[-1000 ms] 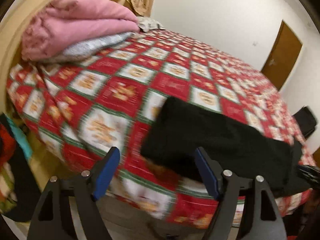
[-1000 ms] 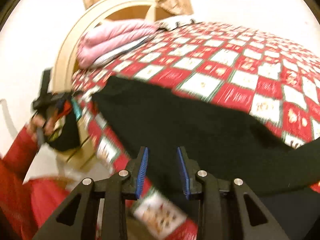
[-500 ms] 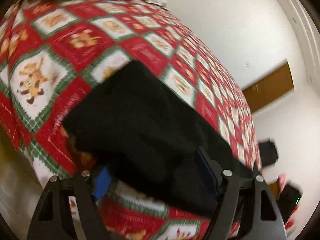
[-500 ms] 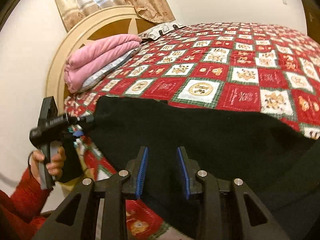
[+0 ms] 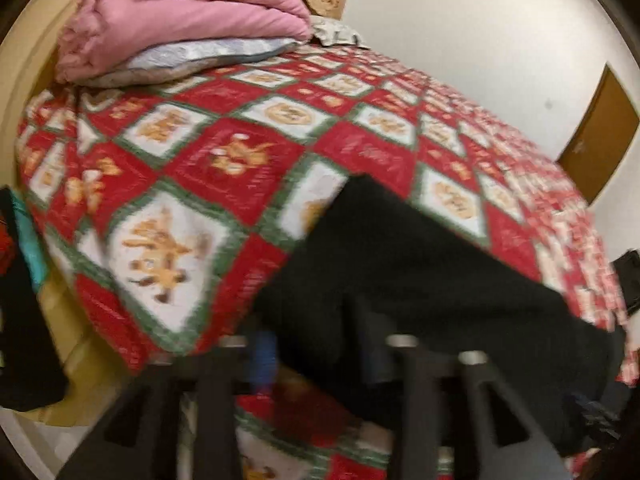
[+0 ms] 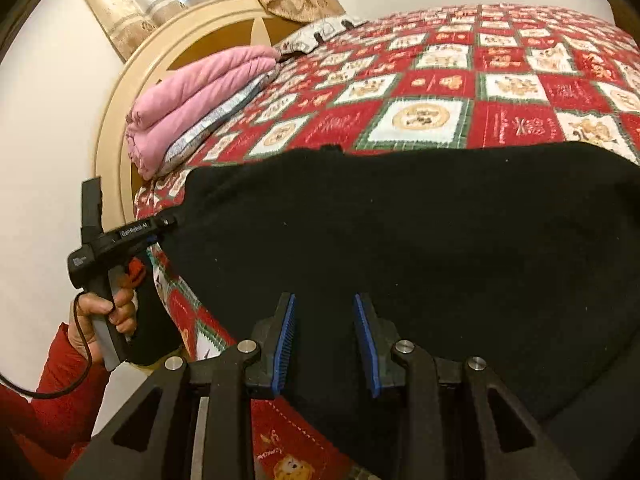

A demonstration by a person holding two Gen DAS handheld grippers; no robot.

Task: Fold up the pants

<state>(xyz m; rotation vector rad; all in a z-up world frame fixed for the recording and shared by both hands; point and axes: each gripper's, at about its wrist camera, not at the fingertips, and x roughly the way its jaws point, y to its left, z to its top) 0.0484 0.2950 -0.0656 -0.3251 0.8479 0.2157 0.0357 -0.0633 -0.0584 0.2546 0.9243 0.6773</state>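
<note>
Black, matte, soft-knit pants point(image 6: 400, 248) spread flat along the near edge of a quilted red-white-green patchwork bedspread point(image 6: 500, 80). At 9 o'clock in the right wrist view, left gripper point(image 6: 170, 222) clamped on the pants' corner, gripped by a red-sleeved hand point(image 6: 106, 312); blurred in its own view. Right gripper point(image 6: 325, 340) at 6 o'clock, blue ribbed pads parted narrowly over the fabric, holding nothing. Only the left view showing a brown door point(image 5: 596, 136); puffy pink folded blanket point(image 5: 180, 16) at 11 o'clock.
</note>
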